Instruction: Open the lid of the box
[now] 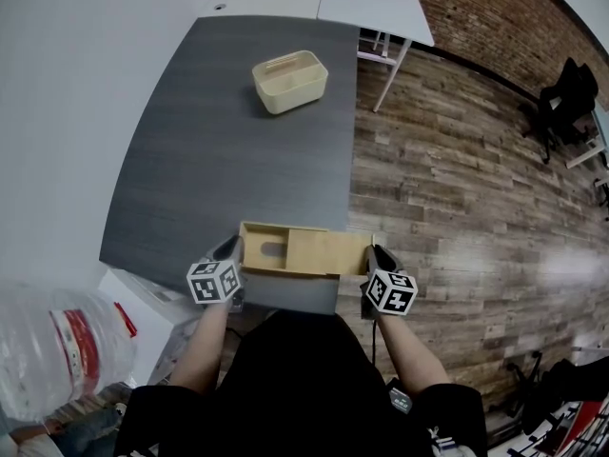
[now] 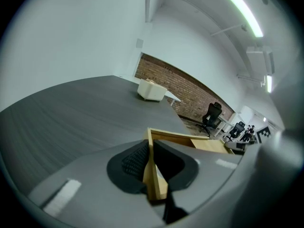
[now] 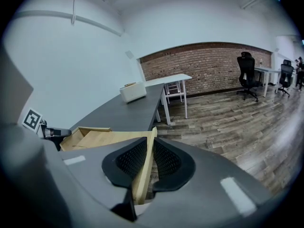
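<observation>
In the head view, the box [image 1: 285,252] is a flat, long one of pale raw wood. It lies across the near edge of the dark grey table [image 1: 228,160], which has a fine grain. Its sliding lid [image 1: 328,251] is pushed to the right, so the left part of the box is open. The left gripper [image 1: 228,250] is at the box's left end and the right gripper [image 1: 379,255] at the right end. Further back stands a cream container [image 1: 290,81] with rounded corners. The floor [image 1: 457,160] is of wooden planks.

The left gripper view shows what the head view hides: its black ribbed pads [image 2: 135,158] are clamped on the thin left wall of the box.

In the right gripper view, the jaws are pressed on a thin wooden board at the right end, it seems the lid's end. Only here the brick wall [image 3: 204,70] and an office chair [image 3: 247,75] are clear.
</observation>
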`<move>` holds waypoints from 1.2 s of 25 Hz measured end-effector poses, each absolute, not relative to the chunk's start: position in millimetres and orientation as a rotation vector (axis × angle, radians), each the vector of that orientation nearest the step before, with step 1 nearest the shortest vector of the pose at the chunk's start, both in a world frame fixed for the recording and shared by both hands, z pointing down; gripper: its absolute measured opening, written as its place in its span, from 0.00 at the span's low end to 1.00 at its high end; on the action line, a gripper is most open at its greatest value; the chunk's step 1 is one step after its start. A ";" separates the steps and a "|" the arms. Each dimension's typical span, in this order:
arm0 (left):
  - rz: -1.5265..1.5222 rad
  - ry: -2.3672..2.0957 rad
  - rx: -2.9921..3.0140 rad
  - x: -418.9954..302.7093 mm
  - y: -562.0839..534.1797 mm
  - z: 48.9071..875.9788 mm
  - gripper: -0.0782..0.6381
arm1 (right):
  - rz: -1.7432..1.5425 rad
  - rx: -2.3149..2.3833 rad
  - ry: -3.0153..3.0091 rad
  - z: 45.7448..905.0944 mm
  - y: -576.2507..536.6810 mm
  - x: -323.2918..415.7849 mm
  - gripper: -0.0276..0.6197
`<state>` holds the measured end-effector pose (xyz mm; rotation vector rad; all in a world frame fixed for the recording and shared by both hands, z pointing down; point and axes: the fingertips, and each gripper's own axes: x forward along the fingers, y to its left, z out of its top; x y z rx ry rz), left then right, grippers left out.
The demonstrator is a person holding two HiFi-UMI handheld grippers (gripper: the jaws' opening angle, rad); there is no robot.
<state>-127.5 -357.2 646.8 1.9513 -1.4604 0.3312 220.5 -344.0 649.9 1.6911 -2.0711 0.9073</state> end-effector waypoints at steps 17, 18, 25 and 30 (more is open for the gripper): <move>0.336 -1.496 1.923 -129.4 -357.8 646.8 0.15 | 0.914 1.771 -2.020 648.8 -340.8 251.0 0.11; 0.335 -1.497 1.922 -129.4 -357.8 646.9 0.15 | 0.913 1.774 -2.020 648.4 -340.6 251.4 0.11; 0.336 -1.507 1.918 -130.3 -358.1 647.0 0.15 | 0.907 1.779 -2.022 647.6 -340.9 252.7 0.11; 0.343 -1.512 1.918 -130.1 -358.1 647.4 0.15 | 0.935 1.829 -1.989 649.9 -341.1 269.8 0.10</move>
